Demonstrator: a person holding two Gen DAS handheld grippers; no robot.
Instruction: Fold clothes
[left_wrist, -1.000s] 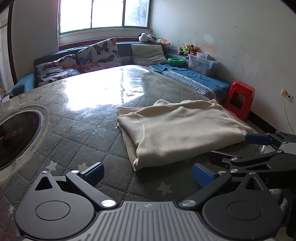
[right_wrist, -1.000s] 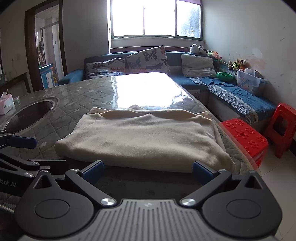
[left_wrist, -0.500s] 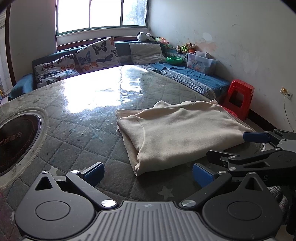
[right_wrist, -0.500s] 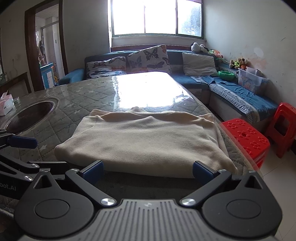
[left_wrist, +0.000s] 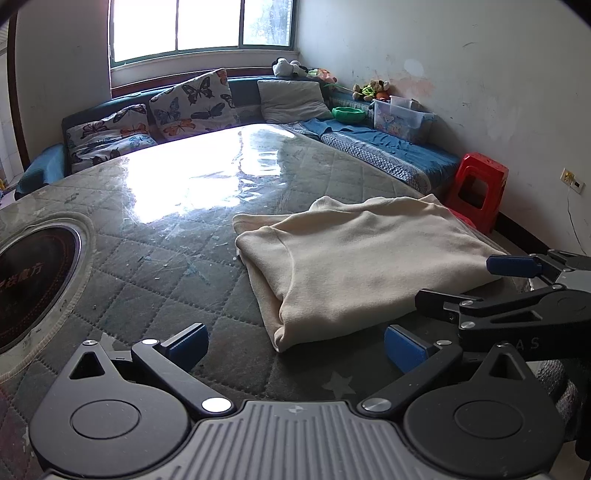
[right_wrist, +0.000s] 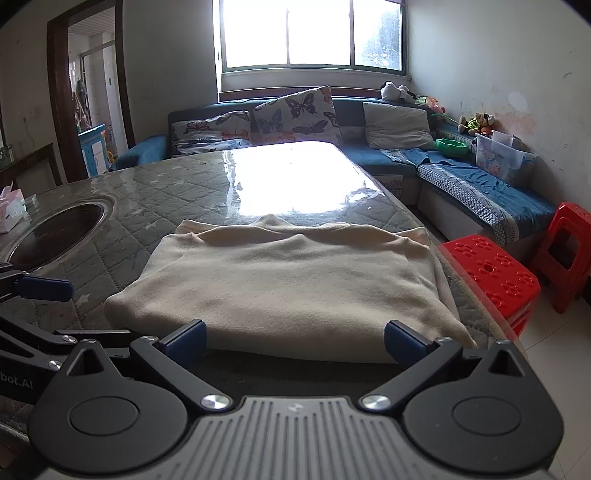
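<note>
A cream folded garment lies flat on the quilted table top under clear plastic, near the table's right edge. It also shows in the right wrist view. My left gripper is open and empty, just short of the garment's near left corner. My right gripper is open and empty, its fingertips at the garment's near edge. The right gripper also shows in the left wrist view, and the left gripper's finger shows in the right wrist view.
A round dark inset sits in the table at the left. Red plastic stools stand beside the table's right edge. A blue sofa with cushions lines the far wall. A tissue box is at the far left.
Both grippers have stayed open and nearly still. The left wrist view has shifted slightly, and the garment has not moved.
</note>
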